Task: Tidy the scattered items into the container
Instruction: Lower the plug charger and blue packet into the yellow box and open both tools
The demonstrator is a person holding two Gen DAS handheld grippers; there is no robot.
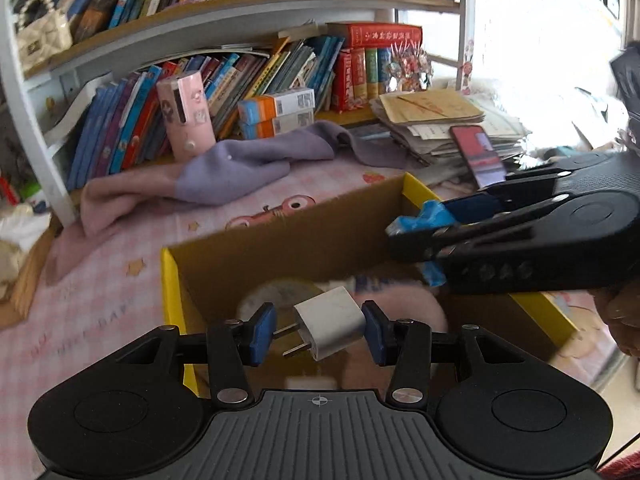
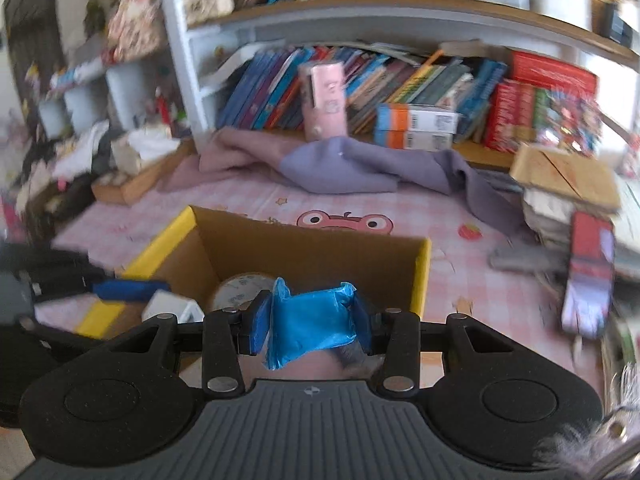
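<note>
My left gripper (image 1: 320, 330) is shut on a white plug adapter (image 1: 330, 322), prongs pointing left, held over the open cardboard box (image 1: 280, 240) with yellow rims. My right gripper (image 2: 312, 326) is shut on a crinkled blue packet (image 2: 310, 320) above the same box (image 2: 312, 256). In the left wrist view the right gripper (image 1: 404, 236) reaches in from the right with the blue packet (image 1: 426, 216) at its tips. In the right wrist view the left gripper's blue pad (image 2: 128, 290) and the adapter (image 2: 172, 308) show at the box's left rim. A round tape roll (image 2: 240, 292) lies inside the box.
The box rests on a pink checked cloth (image 1: 100, 312). A purple-and-pink garment (image 1: 224, 168) lies behind it, before a bookshelf (image 1: 240, 72) and a pink case (image 1: 186, 116). A phone (image 1: 476, 154) leans on a paper stack (image 1: 440, 120) to the right. A hand (image 1: 622, 312) holds the right gripper.
</note>
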